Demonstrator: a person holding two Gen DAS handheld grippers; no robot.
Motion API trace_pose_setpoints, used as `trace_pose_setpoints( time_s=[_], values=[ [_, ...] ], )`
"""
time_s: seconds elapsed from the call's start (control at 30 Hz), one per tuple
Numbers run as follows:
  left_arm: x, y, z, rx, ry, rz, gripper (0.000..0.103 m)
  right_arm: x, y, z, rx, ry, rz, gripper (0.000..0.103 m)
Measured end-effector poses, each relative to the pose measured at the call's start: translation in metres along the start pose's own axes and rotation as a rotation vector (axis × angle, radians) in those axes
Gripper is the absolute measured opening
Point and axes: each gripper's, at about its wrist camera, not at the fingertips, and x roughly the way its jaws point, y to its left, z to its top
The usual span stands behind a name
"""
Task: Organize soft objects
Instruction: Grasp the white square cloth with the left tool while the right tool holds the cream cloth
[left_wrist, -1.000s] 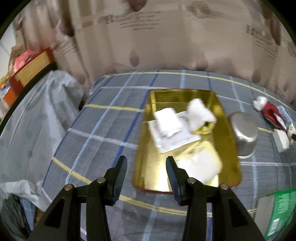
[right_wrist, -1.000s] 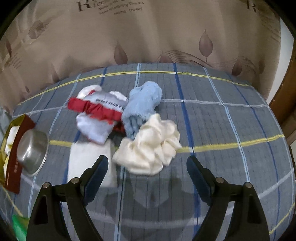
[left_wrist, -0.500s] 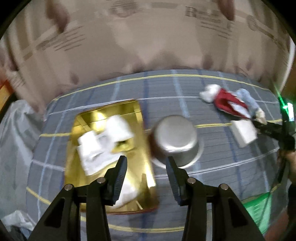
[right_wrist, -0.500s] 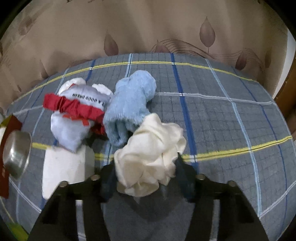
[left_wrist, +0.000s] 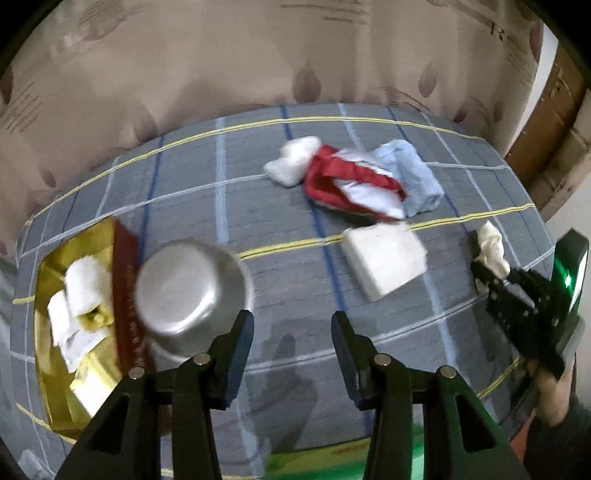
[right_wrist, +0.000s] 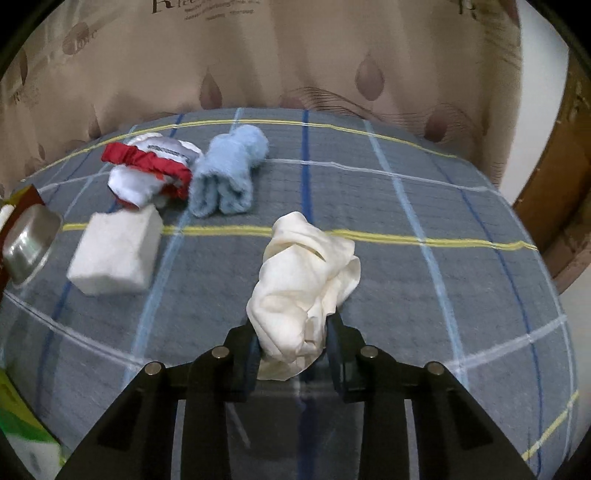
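Plaid tabletop (right_wrist: 424, 206); right hand-held gripper (right_wrist: 293, 349) closing on cream cloth (right_wrist: 306, 273).

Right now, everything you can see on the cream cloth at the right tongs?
The cream cloth is a crumpled, soft-looking off-white fabric bunched into a loose wad with folds and a floppy edge. Its lower end sits between the pads of the right tongs, whose jaws are closing on it; the rest stands up ahead of them over the plaid bedcover. It lies apart from the other soft items. In the left wrist view it shows small at the tongs' tip.
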Motion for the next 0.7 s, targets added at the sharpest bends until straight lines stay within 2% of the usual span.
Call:
trace_pose_setpoints(
  time_s=[0.17,0.3,0.37,0.5,0.7],
  values=[
    [0.014,-0.033,0.015,0.018,0.046,-0.060,0.047,0.002,-0.009,-0.010,0.024,-0.008,0.006,0.028],
    [0.035,-0.046,0.026,-0.034,0.102,-0.121,0.048,0.002,-0.008,-0.010,0.027,-0.005,0.008,0.029],
    [0.044,-0.049,0.030,-0.064,0.129,-0.153,0.058,0.002,-0.009,-0.010,0.030,-0.005,0.013,0.029],
    [0.057,-0.052,0.041,-0.140,0.173,-0.199,0.064,0.004,-0.010,-0.010,0.037,-0.005,0.024,0.031],
    [0.074,-0.056,0.057,-0.190,0.199,-0.177,0.067,0.005,-0.012,-0.010,0.044,-0.004,0.046,0.033]
  ],
)
